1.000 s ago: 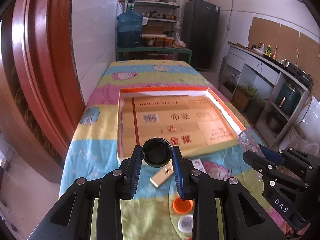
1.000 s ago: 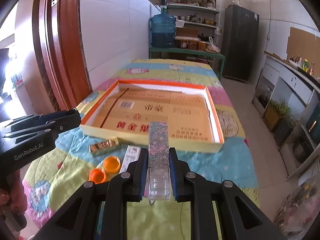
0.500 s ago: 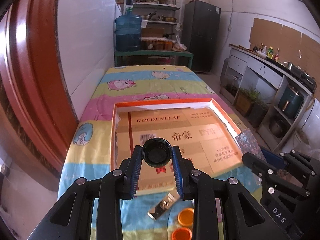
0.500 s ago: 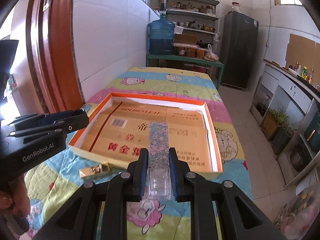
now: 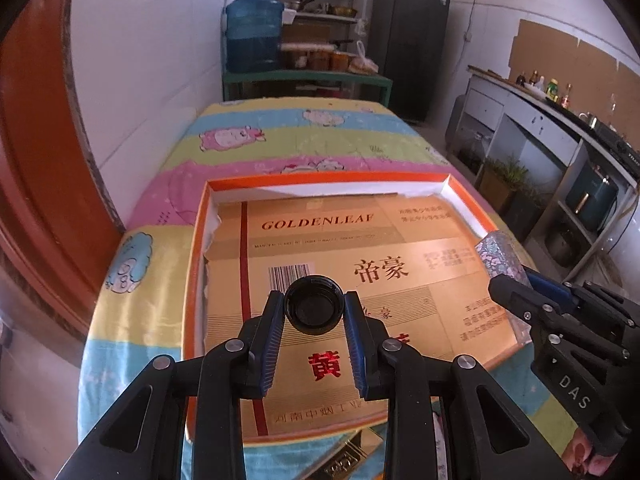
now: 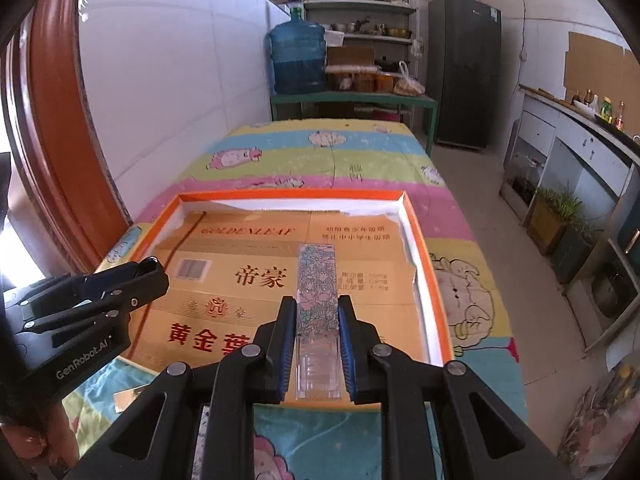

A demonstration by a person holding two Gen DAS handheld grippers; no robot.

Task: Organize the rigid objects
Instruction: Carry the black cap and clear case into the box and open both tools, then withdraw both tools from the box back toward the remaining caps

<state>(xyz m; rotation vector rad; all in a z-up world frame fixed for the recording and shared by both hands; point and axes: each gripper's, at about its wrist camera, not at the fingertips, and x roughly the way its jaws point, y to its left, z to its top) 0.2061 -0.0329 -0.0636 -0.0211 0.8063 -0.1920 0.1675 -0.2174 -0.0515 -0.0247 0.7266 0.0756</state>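
My left gripper is shut on a black bottle cap and holds it above the near part of the orange-rimmed shallow box, which is lined with gold cardboard. My right gripper is shut on a long clear case with a floral pattern and holds it over the box. The right gripper also shows at the right in the left wrist view. The left gripper also shows at the left in the right wrist view.
The box lies on a table with a striped cartoon cloth. A gold bar-shaped item lies on the cloth just in front of the box. A red door frame and white wall stand to the left. A counter lines the right.
Both grippers have moved forward, from over the cloth in front of the box to over the box, each still holding its item. The orange caps have dropped out of view.
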